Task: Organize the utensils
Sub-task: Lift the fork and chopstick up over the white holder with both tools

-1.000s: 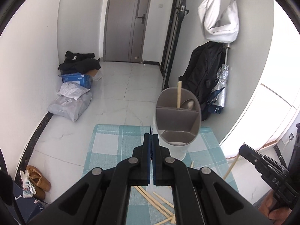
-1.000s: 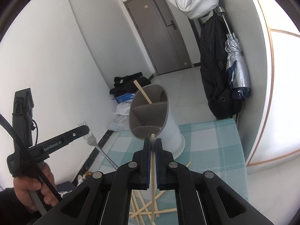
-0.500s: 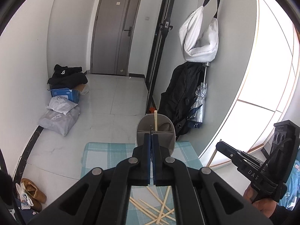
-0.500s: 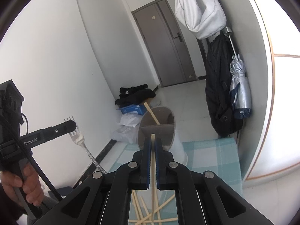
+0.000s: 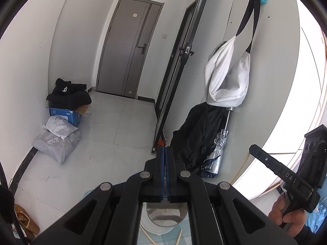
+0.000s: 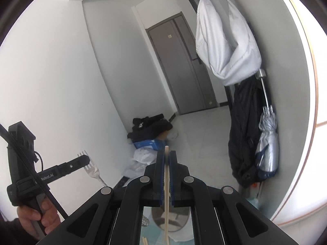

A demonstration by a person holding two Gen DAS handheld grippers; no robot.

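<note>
Holding a chopstick (image 6: pixel 167 179) upright for dropping into the holder (image 6: pixel 171 218) below, the right gripper (image 6: pixel 167 159) stays clamped while the left gripper (image 6: pixel 86 160) grips a fork (image 6: pixel 93 168).

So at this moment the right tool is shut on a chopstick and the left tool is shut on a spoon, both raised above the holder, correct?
Not quite. The left tool is shut on a fork, not a spoon; the right wrist view shows its tines. The rest holds: the right tool is shut on a chopstick, and both sit above the holder.
</note>
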